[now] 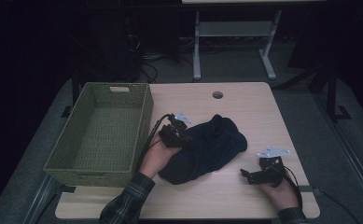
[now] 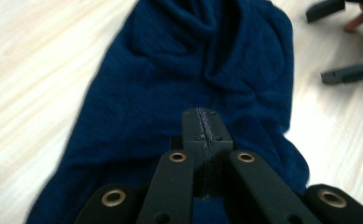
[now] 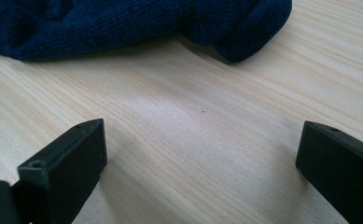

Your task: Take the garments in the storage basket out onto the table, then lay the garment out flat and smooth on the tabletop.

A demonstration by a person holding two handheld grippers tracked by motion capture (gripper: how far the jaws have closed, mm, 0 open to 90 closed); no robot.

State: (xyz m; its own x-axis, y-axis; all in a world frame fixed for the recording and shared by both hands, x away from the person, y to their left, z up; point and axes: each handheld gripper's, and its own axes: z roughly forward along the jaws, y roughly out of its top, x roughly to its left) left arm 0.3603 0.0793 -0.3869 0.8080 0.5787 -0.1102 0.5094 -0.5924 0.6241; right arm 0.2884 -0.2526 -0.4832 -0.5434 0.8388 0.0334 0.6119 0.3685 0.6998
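A dark blue knitted garment (image 1: 212,144) lies crumpled in the middle of the light wooden table (image 1: 249,105). My left gripper (image 1: 187,139) rests on its left edge, held by a hand in a plaid sleeve. In the left gripper view the jaws of the left gripper (image 2: 201,114) are pressed together over the blue cloth (image 2: 193,60); I see no fold between them. My right gripper (image 1: 247,176) stands open near the front right of the table, apart from the garment. In the right gripper view the right gripper (image 3: 200,154) spans bare wood, with the garment's edge (image 3: 123,23) beyond.
A green woven basket (image 1: 144,122) with nothing in it stands at the table's left, close to my left hand. A round cable hole (image 1: 217,94) sits at the table's far side. The right gripper (image 2: 338,42) also appears far off in the left gripper view.
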